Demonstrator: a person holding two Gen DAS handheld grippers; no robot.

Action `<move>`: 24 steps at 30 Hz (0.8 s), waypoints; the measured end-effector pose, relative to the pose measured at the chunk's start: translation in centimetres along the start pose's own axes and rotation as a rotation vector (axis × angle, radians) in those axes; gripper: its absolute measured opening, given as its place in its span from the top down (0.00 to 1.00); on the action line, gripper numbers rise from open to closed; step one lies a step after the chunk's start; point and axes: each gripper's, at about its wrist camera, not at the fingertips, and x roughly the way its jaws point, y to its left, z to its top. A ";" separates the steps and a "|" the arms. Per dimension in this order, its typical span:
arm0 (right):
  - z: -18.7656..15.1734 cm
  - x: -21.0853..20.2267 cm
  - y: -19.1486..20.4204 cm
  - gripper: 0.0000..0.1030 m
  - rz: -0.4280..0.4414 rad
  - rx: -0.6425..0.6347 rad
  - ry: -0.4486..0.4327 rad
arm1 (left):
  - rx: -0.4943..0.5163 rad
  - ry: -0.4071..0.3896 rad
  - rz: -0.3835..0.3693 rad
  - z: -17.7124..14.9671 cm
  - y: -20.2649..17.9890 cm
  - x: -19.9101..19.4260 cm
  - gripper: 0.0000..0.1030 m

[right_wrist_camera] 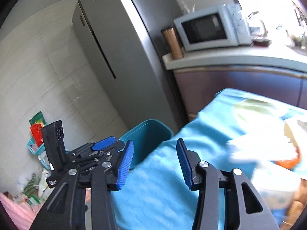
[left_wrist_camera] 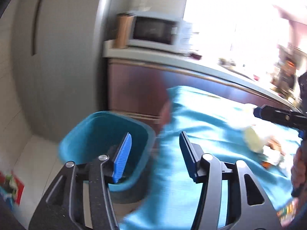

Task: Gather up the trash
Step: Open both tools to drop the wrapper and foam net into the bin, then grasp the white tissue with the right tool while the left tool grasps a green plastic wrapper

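I hold both the left gripper point(left_wrist_camera: 155, 153) and right gripper point(right_wrist_camera: 154, 162) half-open and empty, with the teal bin point(left_wrist_camera: 92, 126) at ten o'clock, ready for table trash.

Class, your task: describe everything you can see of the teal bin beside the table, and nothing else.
The teal bin is an open-topped, roughly rectangular tub with rounded corners and a thick rolled rim, smooth like plastic. It stands upright on the pale floor, close against the edge of the table's blue cloth, in front of the brown cabinet. No lid shows. Its inside is shadowed, so its contents cannot be told. Neither view shows a gripper touching it; in the right wrist view only its upper part shows.
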 end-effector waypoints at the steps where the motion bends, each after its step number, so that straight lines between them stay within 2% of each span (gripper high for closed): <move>1: -0.5 -1.8 -0.7 0.55 -0.025 0.006 -0.016 | 0.015 0.000 -0.040 -0.1 -1.3 -0.3 0.46; 3: -1.4 -4.6 -2.2 0.55 -0.095 0.027 -0.042 | 0.031 0.012 -0.130 -0.5 -3.5 -0.8 0.46; 9: -4.6 -11.4 -7.5 0.54 -0.267 0.139 -0.087 | 0.113 0.076 -0.301 -2.2 -10.5 -0.6 0.45; 13: -7.1 -13.7 -10.2 0.54 -0.363 0.201 -0.091 | 0.135 0.130 -0.393 -3.8 -14.6 0.2 0.42; 15: -8.1 -14.5 -11.3 0.54 -0.381 0.234 -0.090 | 0.146 0.158 -0.433 -4.6 -16.4 0.6 0.42; 19: -9.9 -15.1 -12.9 0.54 -0.422 0.289 -0.078 | 0.175 0.211 -0.485 -5.5 -19.1 1.9 0.39; 24: -12.1 -15.3 -13.8 0.49 -0.435 0.345 -0.047 | 0.211 0.245 -0.444 -5.8 -21.1 3.5 0.40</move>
